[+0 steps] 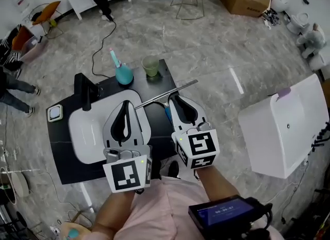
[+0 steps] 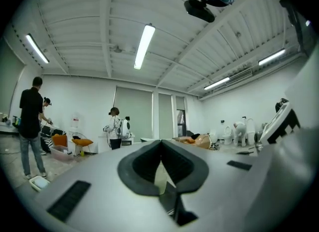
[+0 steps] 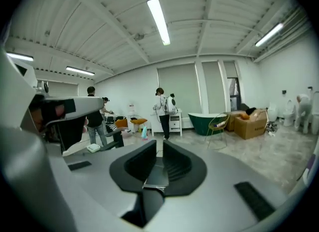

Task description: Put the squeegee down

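Note:
The squeegee [image 1: 175,90], a long metal blade with a blue handle, lies on the black table [image 1: 67,161] just right of the white sink [image 1: 85,130]. Both grippers hang well above the table and touch nothing. My right gripper [image 1: 175,98] sits over the squeegee's handle end and hides part of it. In the right gripper view its jaws [image 3: 159,146] stand a narrow gap apart with nothing between them. My left gripper [image 1: 125,104] is above the sink. In the left gripper view its pads [image 2: 160,142] meet at the tip, empty. Neither gripper view shows the squeegee.
A black faucet [image 1: 85,92], a teal bottle [image 1: 122,73] and a green cup [image 1: 150,66] stand at the table's far side, and a small white device [image 1: 55,113] at its left end. A large white box [image 1: 283,130] is on the floor to the right. People stand farther off.

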### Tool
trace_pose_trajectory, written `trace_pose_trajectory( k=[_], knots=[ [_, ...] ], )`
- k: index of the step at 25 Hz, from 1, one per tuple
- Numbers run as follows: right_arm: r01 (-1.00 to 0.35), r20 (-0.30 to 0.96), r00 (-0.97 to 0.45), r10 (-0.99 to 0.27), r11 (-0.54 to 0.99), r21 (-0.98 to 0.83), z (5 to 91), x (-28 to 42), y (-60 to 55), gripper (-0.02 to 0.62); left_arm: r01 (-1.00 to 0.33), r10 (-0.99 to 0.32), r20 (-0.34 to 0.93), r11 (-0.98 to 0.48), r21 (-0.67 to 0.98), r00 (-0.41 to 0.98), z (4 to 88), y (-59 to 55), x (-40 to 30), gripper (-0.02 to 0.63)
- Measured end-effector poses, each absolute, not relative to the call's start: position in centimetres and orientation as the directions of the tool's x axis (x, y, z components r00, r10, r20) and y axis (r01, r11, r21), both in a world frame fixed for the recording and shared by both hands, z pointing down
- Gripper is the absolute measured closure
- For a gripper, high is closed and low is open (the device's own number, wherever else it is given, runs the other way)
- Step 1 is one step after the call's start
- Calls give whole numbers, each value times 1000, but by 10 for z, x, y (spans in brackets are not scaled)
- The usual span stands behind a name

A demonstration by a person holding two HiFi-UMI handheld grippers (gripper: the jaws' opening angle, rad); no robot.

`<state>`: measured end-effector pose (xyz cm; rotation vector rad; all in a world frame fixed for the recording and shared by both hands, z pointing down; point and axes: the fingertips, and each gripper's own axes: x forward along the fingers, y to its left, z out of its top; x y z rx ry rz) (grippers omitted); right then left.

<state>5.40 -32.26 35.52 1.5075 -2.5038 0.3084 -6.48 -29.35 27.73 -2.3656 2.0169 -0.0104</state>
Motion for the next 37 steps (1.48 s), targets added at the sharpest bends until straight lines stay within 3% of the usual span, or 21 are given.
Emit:
trace_pose_trajectory(
  k=[2,15,37],
  knots=[
    [-892,235,-448,-863,450,-49,337,61,-315,597,-986,-985,-49,-164,-35,166,262,-286,-58,597],
    [-884,163,-460,-873,467,0,317,79,-296,600,-983,-980,-107,-156,-92,166,249,-267,-42,597],
    [-887,165,-458,-873,462,-13,317,82,-295,598,-980,-978,-109,-169,-102,179,252,-266,-38,597]
  ],
)
